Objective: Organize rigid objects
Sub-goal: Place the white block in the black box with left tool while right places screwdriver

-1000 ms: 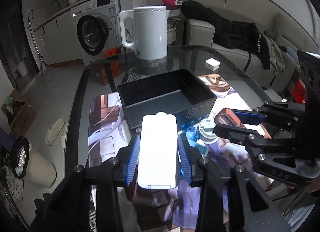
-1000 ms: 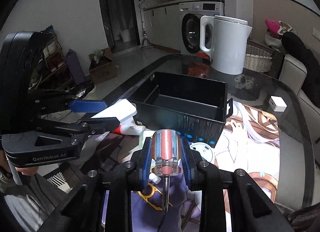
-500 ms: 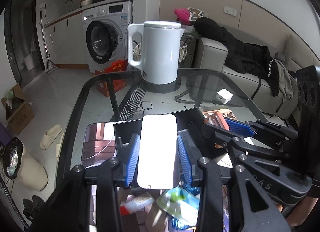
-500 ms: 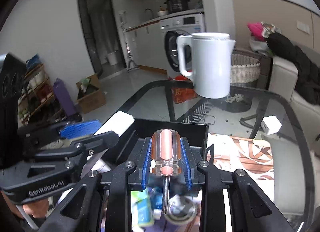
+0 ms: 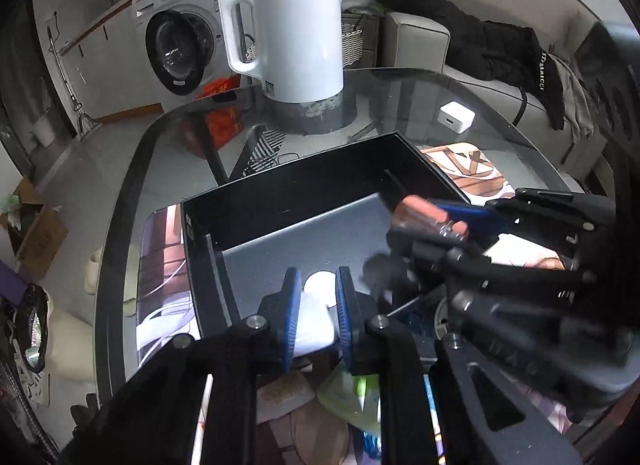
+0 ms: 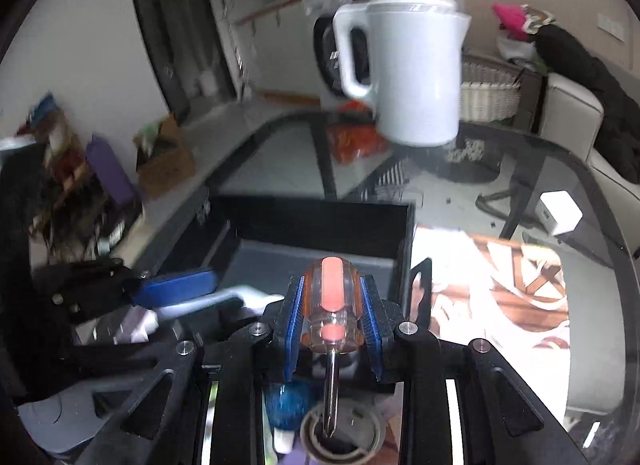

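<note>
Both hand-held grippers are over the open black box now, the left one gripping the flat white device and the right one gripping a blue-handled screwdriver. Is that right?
Not quite: the screwdriver in the right hand-held gripper has a clear handle with orange-red stripes, not blue; only the pads are blue, as the right wrist view shows. The rest holds: the left hand-held gripper grips the flat white device, both over the open black box.

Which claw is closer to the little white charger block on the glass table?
Right. The right claw, holding the screwdriver, is over the black box's side nearest the charger. The left claw, holding a white device, is farther away.
</note>
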### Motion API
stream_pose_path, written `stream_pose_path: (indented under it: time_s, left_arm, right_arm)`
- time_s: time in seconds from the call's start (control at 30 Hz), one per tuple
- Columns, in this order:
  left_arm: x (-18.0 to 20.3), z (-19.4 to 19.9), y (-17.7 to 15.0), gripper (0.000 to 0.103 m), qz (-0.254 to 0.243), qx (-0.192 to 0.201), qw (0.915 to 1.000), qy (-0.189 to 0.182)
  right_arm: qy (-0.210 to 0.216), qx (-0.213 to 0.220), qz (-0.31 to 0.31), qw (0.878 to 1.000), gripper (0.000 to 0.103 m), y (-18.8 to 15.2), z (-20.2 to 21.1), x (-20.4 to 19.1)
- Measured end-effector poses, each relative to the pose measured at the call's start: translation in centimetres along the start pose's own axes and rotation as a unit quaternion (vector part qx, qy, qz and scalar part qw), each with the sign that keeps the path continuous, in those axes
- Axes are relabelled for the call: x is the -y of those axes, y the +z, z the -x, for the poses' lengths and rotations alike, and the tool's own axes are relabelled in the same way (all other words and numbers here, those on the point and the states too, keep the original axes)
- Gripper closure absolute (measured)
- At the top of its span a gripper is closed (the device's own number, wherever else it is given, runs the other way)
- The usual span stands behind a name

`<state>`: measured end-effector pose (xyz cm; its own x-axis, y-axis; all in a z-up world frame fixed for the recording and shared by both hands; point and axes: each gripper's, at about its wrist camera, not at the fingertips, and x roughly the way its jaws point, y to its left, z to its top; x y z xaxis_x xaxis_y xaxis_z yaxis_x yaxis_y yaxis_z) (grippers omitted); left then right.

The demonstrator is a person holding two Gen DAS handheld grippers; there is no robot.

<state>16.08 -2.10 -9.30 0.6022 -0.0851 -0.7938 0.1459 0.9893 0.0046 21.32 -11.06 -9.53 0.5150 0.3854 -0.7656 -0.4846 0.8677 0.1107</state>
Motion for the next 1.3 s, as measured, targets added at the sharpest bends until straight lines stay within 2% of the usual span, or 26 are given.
stream_pose_path:
  time_s: [0.07,0.17,0.4,0.47,0.53,0.57,0.63,0.73,0.77,0.83,1.07,1.3]
  left_arm:
    - [-0.1,0.3,-0.2,0.088,0.005,-0.006,1.0000,-0.005]
    - [-0.3,0.6,-0.4,0.088,0.008,-0.020,0.9996,-0.018]
    - [-0.3,0.6,-1.0,0.087,0.008,-0.029,0.9995,-0.008]
    - [-0.4,0.8,-0.9,0.084,0.007,-0.024,0.9997,-0.005]
    - [-0.5,1.2,-0.9,0.073,0.006,-0.017,0.9998,-0.003]
    - [-0.6,1.3,-1.0,0.072,0.009,-0.015,0.9998,-0.003]
    - [-0.8,1.4,-1.0,0.071,0.015,-0.017,0.9997,-0.013]
    - [-1.0,2.0,-1.2,0.068,0.017,-0.014,0.9996,-0.017]
    - [-1.0,2.3,-1.2,0.063,0.016,-0.011,0.9997,-0.015]
    - [-1.1,3.0,-1.3,0.058,0.017,-0.004,0.9997,-0.017]
    - [-2.0,5.6,-1.8,0.057,0.033,0.016,0.9991,-0.024]
    - [-2.9,6.1,-3.3,0.056,0.047,-0.003,0.9986,-0.023]
  right_arm:
    - [-0.014,-0.014,0.024,1.000,0.076,-0.1,-0.1,-0.6]
    - [-0.007,-0.039,0.014,0.999,0.076,-0.3,0.1,-0.7]
    - [-0.011,-0.067,0.015,0.998,0.075,-1.3,0.3,-1.3]
    - [-0.008,-0.064,0.006,0.998,0.074,-1.4,0.5,-1.2]
    - [-0.006,-0.056,0.004,0.998,0.071,-1.5,0.8,-1.2]
    - [-0.004,-0.056,0.004,0.998,0.066,-1.5,0.9,-1.1]
    - [0.004,-0.054,-0.004,0.999,0.063,-1.5,1.1,-0.8]
    - [0.006,-0.048,-0.004,0.999,0.063,-1.6,1.7,-0.8]
    - [0.003,-0.042,-0.003,0.999,0.063,-1.6,2.0,-0.8]
    - [-0.002,-0.031,0.000,1.000,0.063,-1.5,2.8,-0.8]
    - [0.008,-0.016,0.000,1.000,0.062,-1.8,4.8,-0.3]
    - [0.008,-0.008,0.008,1.000,0.062,-2.4,6.6,-0.1]
